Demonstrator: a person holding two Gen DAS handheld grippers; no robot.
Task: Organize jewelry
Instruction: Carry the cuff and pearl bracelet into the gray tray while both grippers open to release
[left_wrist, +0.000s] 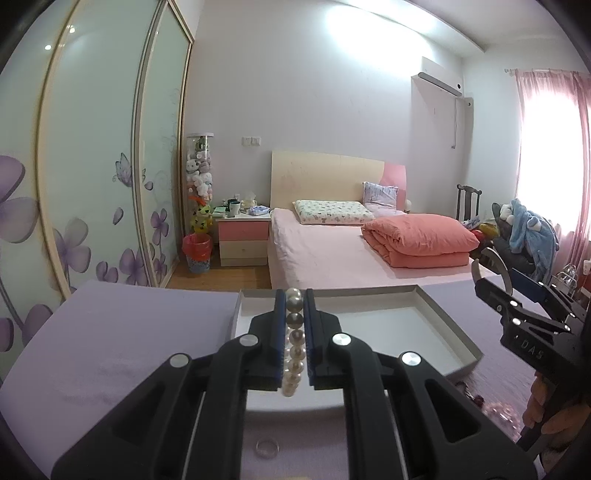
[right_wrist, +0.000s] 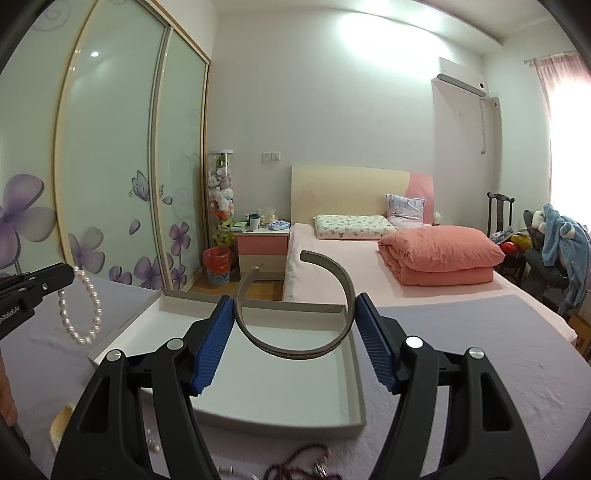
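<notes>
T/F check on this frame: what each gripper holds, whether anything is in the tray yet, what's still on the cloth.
1. The left gripper is shut on a pearl bracelet. True.
2. The right gripper is empty. False: its blue pads clamp an open metal cuff bangle.
3. The white tray already holds both pieces. False: its visible floor is bare; both pieces are held above it.
4. A dark beaded strand lies on the purple cloth in front of the tray. True.
5. The pearl bracelet hangs as a loop from the left gripper. True.
</notes>
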